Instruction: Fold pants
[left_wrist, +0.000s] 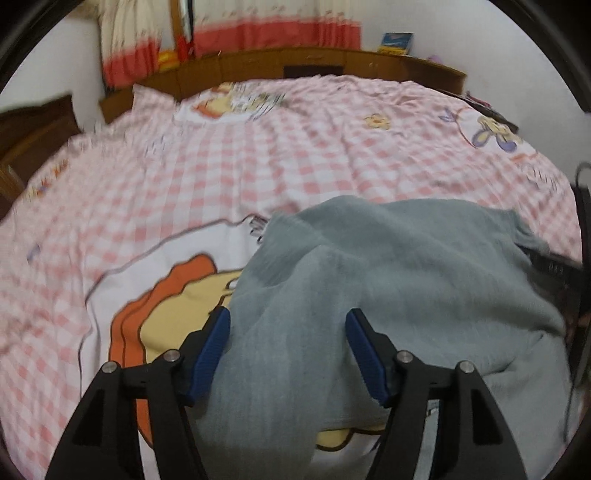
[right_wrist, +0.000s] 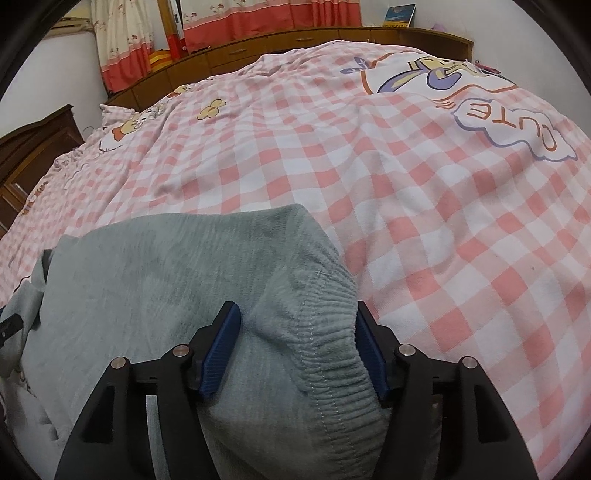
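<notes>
So: pants (right_wrist: 184, 295), grey fleece, lie bunched on the bed (right_wrist: 424, 221). Soft, light, floppy, prob. not slippery. Left claw (left_wrist: 288, 354) and right claw (right_wrist: 295, 350) both open approx. halfway, straddling cloth, not pinching. Best hold: ribbed waistband (right_wrist: 332, 362), thick w/ firm edge.

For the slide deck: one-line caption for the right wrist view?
Right tongs open over the ribbed waistband of grey pants on a pink checked bedspread.

bed: pink checked sheet (right_wrist: 332, 177) | wooden headboard (left_wrist: 295, 62) | red-hemmed curtains (right_wrist: 258, 18) | white wall (right_wrist: 48, 62)
</notes>
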